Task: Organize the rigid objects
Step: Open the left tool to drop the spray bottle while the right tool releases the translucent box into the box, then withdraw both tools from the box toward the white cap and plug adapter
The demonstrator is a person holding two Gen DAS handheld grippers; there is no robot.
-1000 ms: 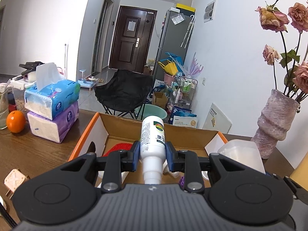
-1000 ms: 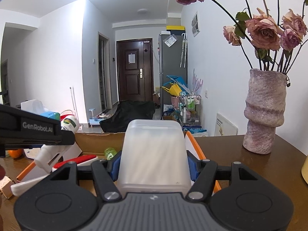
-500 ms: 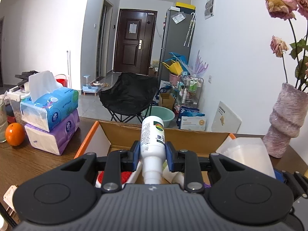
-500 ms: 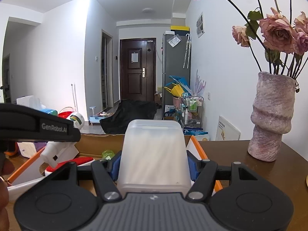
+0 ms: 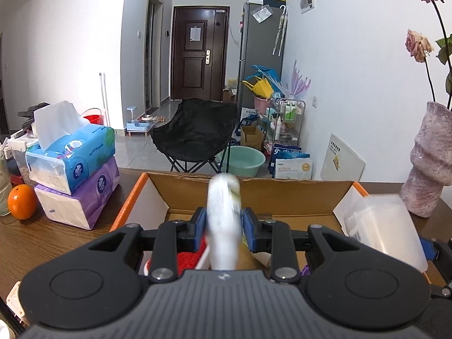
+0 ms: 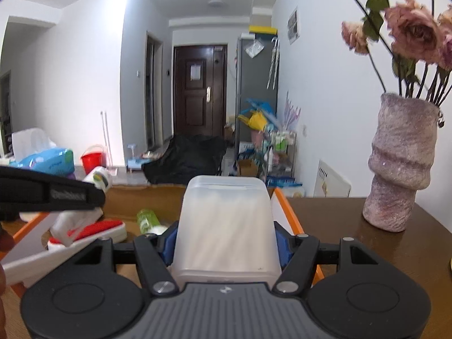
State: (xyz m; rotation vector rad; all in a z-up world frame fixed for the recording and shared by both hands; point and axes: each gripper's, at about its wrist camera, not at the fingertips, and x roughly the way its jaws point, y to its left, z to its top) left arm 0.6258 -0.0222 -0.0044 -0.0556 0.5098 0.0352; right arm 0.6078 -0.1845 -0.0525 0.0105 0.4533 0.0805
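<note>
Your left gripper (image 5: pixel 223 224) is clamped on a white plastic bottle (image 5: pixel 224 220) with a green-and-yellow label. The bottle is blurred in the left wrist view. It stands nearly upright between the blue pads (image 5: pixel 200 227), above the open cardboard box with orange outer walls (image 5: pixel 288 195). In the right wrist view the same bottle (image 6: pixel 84 212) appears at the left, tilted, under the black body of the left gripper (image 6: pixel 48 196) and above the left half of the box (image 6: pixel 285 212).

Your right gripper (image 6: pixel 225 243) is clenched on a translucent white plastic container (image 6: pixel 226 226). Both blue pads (image 6: pixel 169 244) press against its sides. The container is held over the right side of the box, near the orange right wall. In the left wrist view the container (image 5: pixel 387 228) shows at the right edge of the box.

Inside the box lie a red-and-white brush-like item (image 6: pixel 96 230) at the near left and a small green bottle (image 6: pixel 147 220) lying on its side toward the far wall.

The box rests on a dark brown wooden table (image 5: pixel 56 243). To the left of the box stand two stacked tissue packs, blue on purple (image 5: pixel 73 166), with an orange fruit (image 5: pixel 22 202) further left. To the right of the box stands a mottled pink ceramic vase (image 6: pixel 401 163) holding dried roses (image 6: pixel 412 32). A black folding chair (image 5: pixel 195 132) stands on the floor beyond the table.
</note>
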